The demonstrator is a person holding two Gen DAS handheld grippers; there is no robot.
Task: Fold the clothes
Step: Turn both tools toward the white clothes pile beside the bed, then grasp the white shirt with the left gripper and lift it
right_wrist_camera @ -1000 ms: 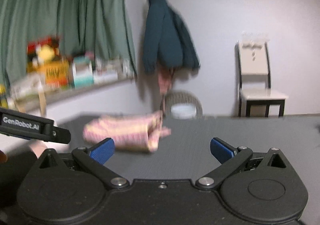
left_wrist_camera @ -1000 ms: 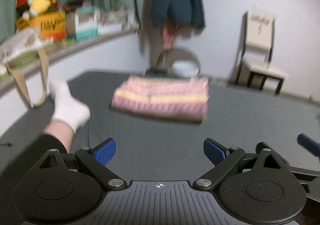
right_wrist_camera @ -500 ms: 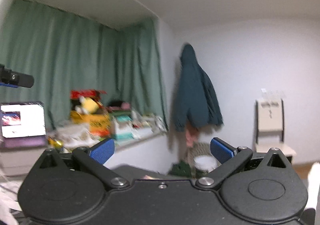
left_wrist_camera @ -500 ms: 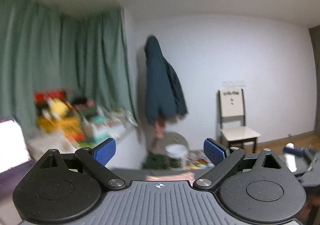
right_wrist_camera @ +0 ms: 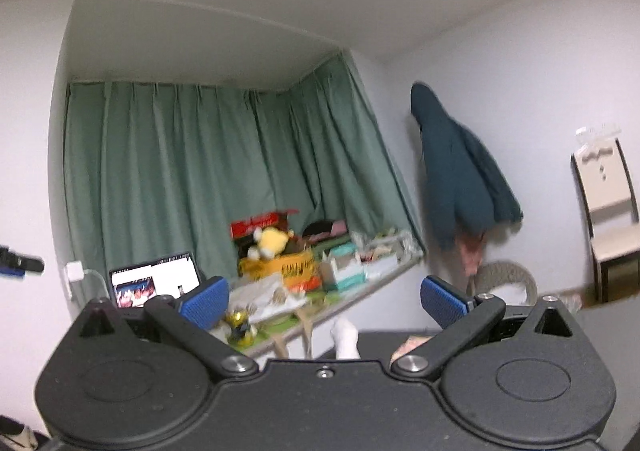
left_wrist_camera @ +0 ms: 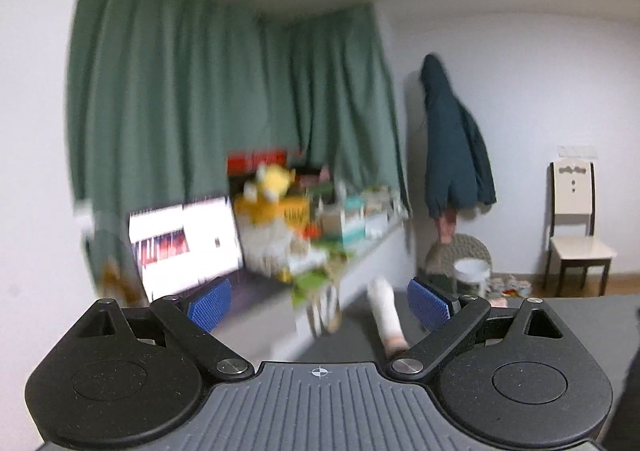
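My left gripper [left_wrist_camera: 320, 305] is open, with nothing between its blue pads [left_wrist_camera: 210, 303]. It points up across the room, away from the dark grey bed [left_wrist_camera: 580, 315], and no folded garment shows in this view. My right gripper [right_wrist_camera: 323, 301] is also open and empty. A small pinkish patch [right_wrist_camera: 412, 345] peeks out just above the right gripper's body; it may be the edge of the striped folded garment, but it is too small to tell. A foot in a white sock [left_wrist_camera: 384, 311] [right_wrist_camera: 346, 337] rests on the bed ahead of both grippers.
A cluttered shelf [left_wrist_camera: 320, 219] [right_wrist_camera: 320, 267] with boxes and a yellow plush toy runs along green curtains [right_wrist_camera: 200, 171]. A lit laptop [left_wrist_camera: 184, 243] [right_wrist_camera: 154, 285] is at the left. A dark jacket [left_wrist_camera: 456, 171] hangs on the wall, and a chair [left_wrist_camera: 576, 231] stands at the right.
Both grippers have tilted up and swung left, away from the bed. The striped folded garment has dropped out of view below them. Both have stayed open.
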